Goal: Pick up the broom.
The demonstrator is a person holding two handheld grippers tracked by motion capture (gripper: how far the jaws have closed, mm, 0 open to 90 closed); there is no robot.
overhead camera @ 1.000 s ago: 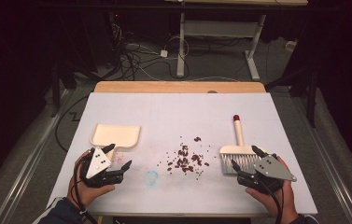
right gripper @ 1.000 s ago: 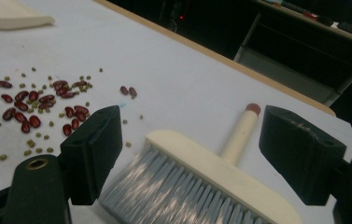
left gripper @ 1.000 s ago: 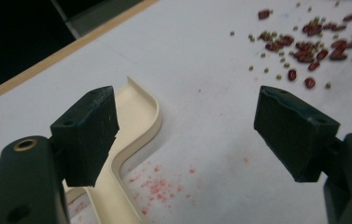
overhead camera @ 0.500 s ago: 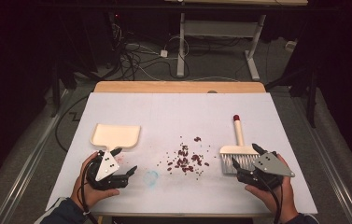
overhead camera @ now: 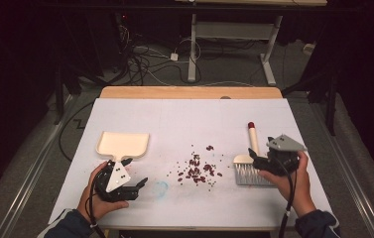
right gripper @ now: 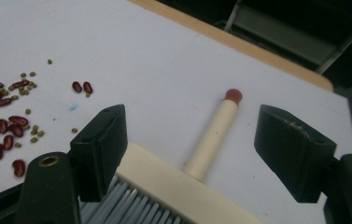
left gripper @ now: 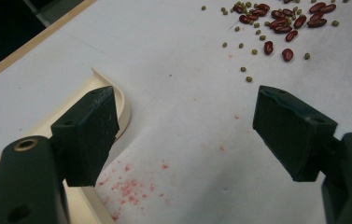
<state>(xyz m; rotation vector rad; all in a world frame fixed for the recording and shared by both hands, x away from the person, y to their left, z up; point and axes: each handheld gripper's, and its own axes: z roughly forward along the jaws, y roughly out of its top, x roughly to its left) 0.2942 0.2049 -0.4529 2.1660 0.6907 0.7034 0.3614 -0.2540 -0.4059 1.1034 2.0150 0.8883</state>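
Note:
A cream dustpan (overhead camera: pixel 123 144) lies at the left of the white table, its handle rim (left gripper: pixel 123 108) beside my left gripper's left jaw. My left gripper (overhead camera: pixel 136 171) (left gripper: pixel 185 130) stands open over bare table just in front of the pan. Red and green beans (overhead camera: pixel 197 168) (left gripper: pixel 276 23) (right gripper: pixel 5 121) are scattered in the middle. At the right lies a brush (overhead camera: pixel 250 171) (right gripper: pixel 164 186) with grey bristles and a red-tipped cream handle (right gripper: pixel 215 133). My right gripper (overhead camera: pixel 260 154) (right gripper: pixel 190 135) hovers open over the brush head. Its jaws have just been closing slightly and straddle the handle without touching it.
The table's wooden far edge (overhead camera: pixel 189 92) borders a dark floor with cables and the metal legs of another desk (overhead camera: pixel 192 44). Pink stains (left gripper: pixel 131 186) and a faint blue smear (overhead camera: pixel 160 187) mark the white surface near the left gripper.
The right hand has moved away from the person, from behind the bristles to over the brush head. The left gripper has turned its jaws to the right.

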